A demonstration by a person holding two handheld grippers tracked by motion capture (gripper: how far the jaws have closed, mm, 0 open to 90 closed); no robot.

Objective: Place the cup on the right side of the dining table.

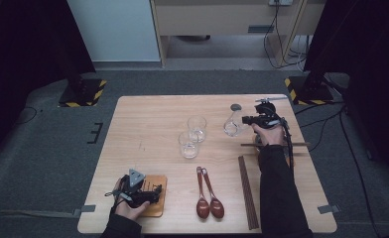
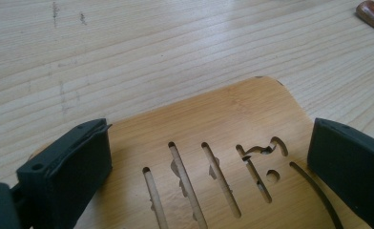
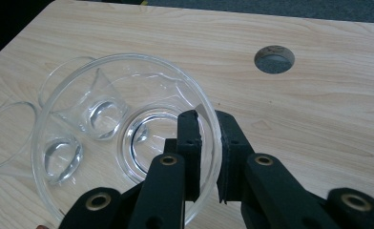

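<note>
Jaws of the right gripper [image 3: 208,157] clamp the empty glass bowl's [image 3: 61,109] rim at five o'clock; left gripper [image 2: 209,157] jaws stand apart over the wooden board [image 2: 233,119].

My high view looks down over the whole tabletop [image 1: 143,119] from my near edge, while each gripper view sits close above it; all share its wood surface.

Two clear drinking glasses [image 1: 193,135] stand close together near the middle of the light wooden table [image 1: 148,119]. Two dark red-brown spoons [image 1: 208,198] lie side by side toward the near edge, with a pair of dark chopsticks [image 1: 248,191] just to their right. A round hole [image 3: 274,58] pierces the tabletop near its far edge.
</note>
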